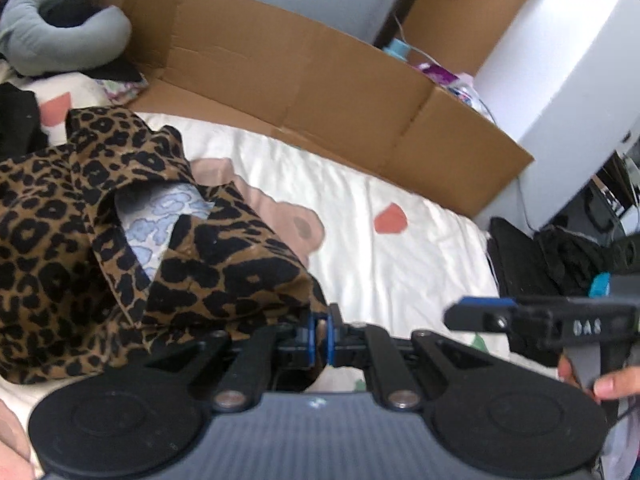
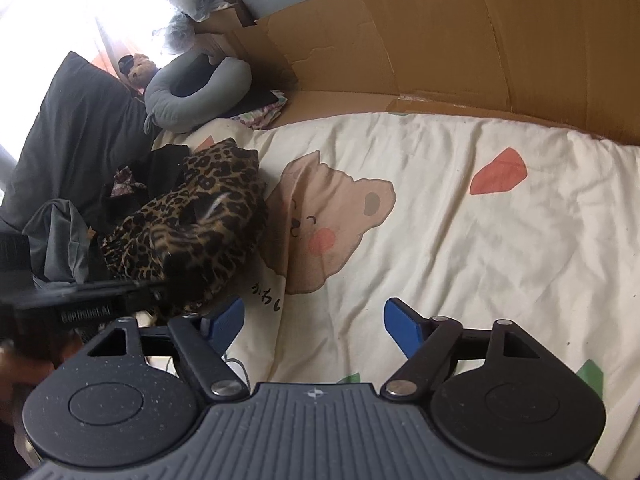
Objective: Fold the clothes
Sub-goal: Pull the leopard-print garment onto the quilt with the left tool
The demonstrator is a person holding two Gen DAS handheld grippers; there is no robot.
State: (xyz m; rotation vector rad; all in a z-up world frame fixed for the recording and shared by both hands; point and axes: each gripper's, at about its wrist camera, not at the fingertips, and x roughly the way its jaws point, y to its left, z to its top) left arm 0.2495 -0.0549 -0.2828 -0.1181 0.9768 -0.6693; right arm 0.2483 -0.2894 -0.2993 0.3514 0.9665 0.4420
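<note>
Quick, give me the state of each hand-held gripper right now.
Left hand-held gripper: shut on the leopard-print garment.
Right hand-held gripper: open, nothing between its fingers, over the bedsheet.

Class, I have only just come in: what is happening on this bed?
A person is working with a handheld gripper in each hand, sorting clothes to fold. The left gripper has its jaws shut on an edge of the leopard-print garment, which hangs bunched over the bear-print bedsheet. The right gripper hovers over bare sheet, jaws apart and holding nothing. Nothing is folded yet. More clothes lie heaped behind.
</note>
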